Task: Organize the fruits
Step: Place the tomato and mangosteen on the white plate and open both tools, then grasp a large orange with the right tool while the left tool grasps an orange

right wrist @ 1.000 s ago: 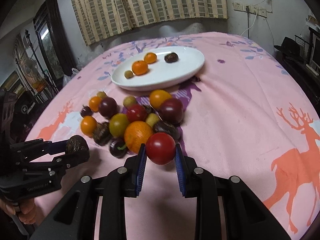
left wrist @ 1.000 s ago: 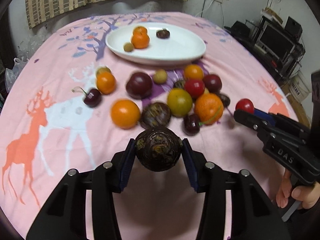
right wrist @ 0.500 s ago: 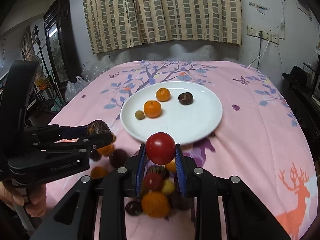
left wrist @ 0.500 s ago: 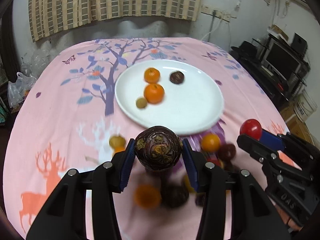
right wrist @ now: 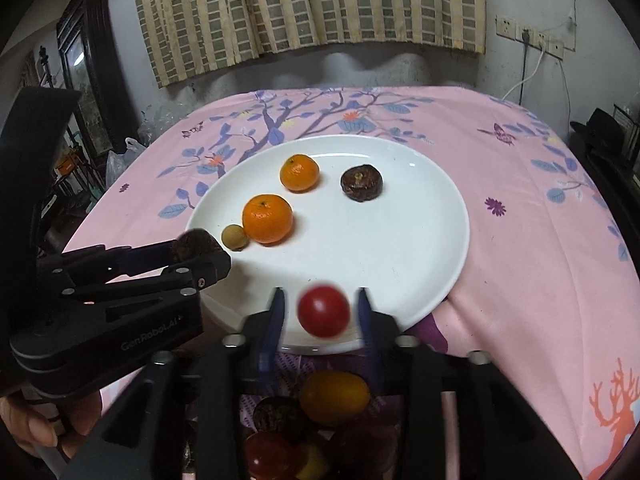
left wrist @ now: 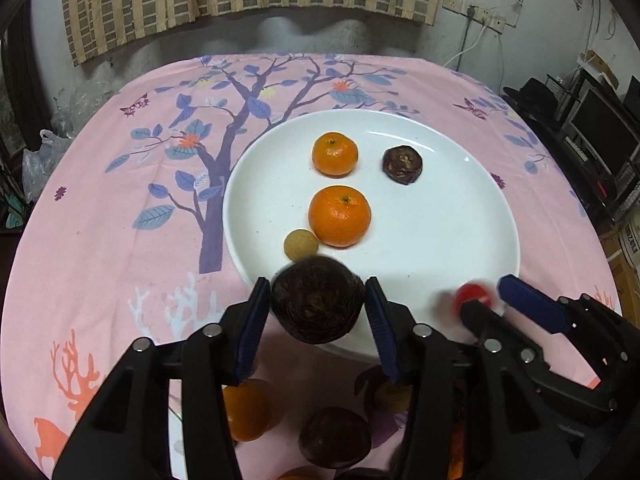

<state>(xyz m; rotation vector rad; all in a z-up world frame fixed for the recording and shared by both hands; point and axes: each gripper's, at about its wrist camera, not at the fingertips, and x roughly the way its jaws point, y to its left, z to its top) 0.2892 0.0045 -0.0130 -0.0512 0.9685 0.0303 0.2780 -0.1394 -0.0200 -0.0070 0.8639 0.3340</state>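
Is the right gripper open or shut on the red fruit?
Open. In the right wrist view the right gripper shows gaps between both blue pads and the blurred red fruit, which sits over the white plate.

Left wrist view: my left hand-held gripper (left wrist: 318,310) hides the near rim of the white plate (left wrist: 460,240), and the dark brown fruit (left wrist: 318,306) covers the lower edge of the small tan fruit (left wrist: 301,244). Red tomato (left wrist: 472,295) is motion-blurred, partly behind my right hand-held gripper (left wrist: 486,300). Loose fruit pile (left wrist: 334,436) is cut off at the frame bottom and masked by my gripper arms.

Right wrist view: tomato outline blurred; whether the pads (right wrist: 276,320) touch it, I cannot tell. Pile under the gripper is dark, kinds indistinct.
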